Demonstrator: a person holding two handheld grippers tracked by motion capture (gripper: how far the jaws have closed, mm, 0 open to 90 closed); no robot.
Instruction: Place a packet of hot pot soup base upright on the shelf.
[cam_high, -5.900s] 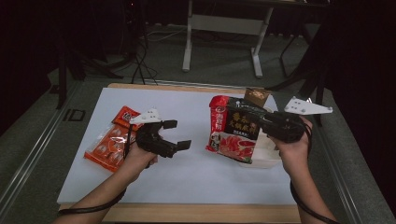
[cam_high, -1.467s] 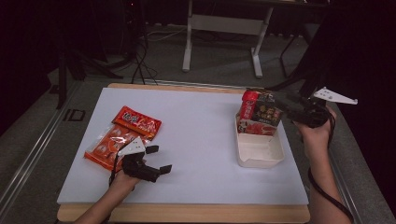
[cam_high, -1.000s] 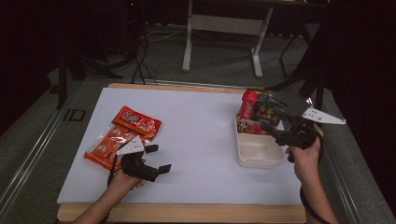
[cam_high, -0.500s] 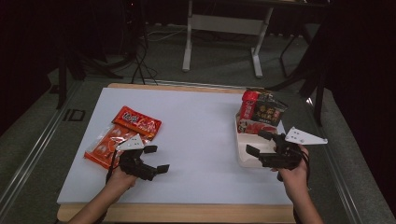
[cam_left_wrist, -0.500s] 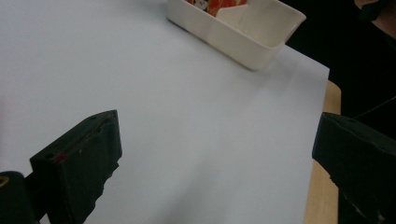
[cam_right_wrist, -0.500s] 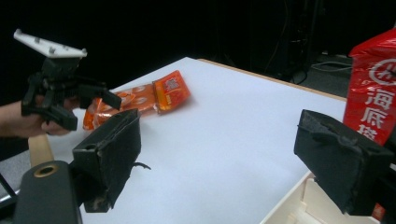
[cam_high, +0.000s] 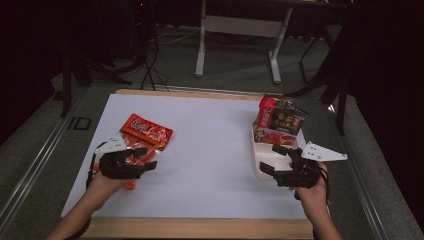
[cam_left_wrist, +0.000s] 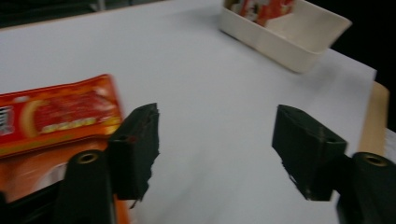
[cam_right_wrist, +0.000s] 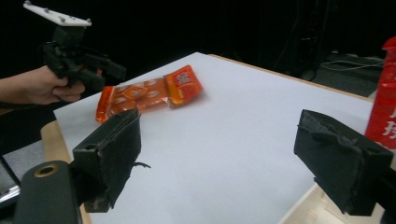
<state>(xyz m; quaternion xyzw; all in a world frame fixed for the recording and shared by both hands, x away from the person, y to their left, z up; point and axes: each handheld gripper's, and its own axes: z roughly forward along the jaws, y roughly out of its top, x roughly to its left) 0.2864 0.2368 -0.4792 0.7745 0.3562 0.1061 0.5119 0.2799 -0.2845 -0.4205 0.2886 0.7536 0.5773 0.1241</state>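
Observation:
A red snack packet (cam_high: 147, 131) lies flat at the table's left, with an orange packet (cam_right_wrist: 126, 100) beside it. My left gripper (cam_high: 148, 157) hovers over the orange packet's near end. In the left gripper view its jaws (cam_left_wrist: 215, 116) have just been closing and stand apart over bare white table, the red packet (cam_left_wrist: 56, 114) just outside the left jaw. My right gripper (cam_high: 269, 157) is open at the near end of a white tray (cam_high: 256, 150), with nothing between its jaws (cam_right_wrist: 219, 126). A red packet (cam_high: 267, 112) and a dark one (cam_high: 291, 120) stand upright in the tray's far end.
The white table sheet (cam_high: 210, 150) stretches between the two hands, edged in wood at the front. Table legs and cables stand on the dark floor beyond the far edge. In the right gripper view the left hand and its gripper (cam_right_wrist: 105, 77) show at the upper left.
My left gripper has moved away from me, over the packets, and its jaws have narrowed. My right gripper has come down from the tray's far end to its near end.

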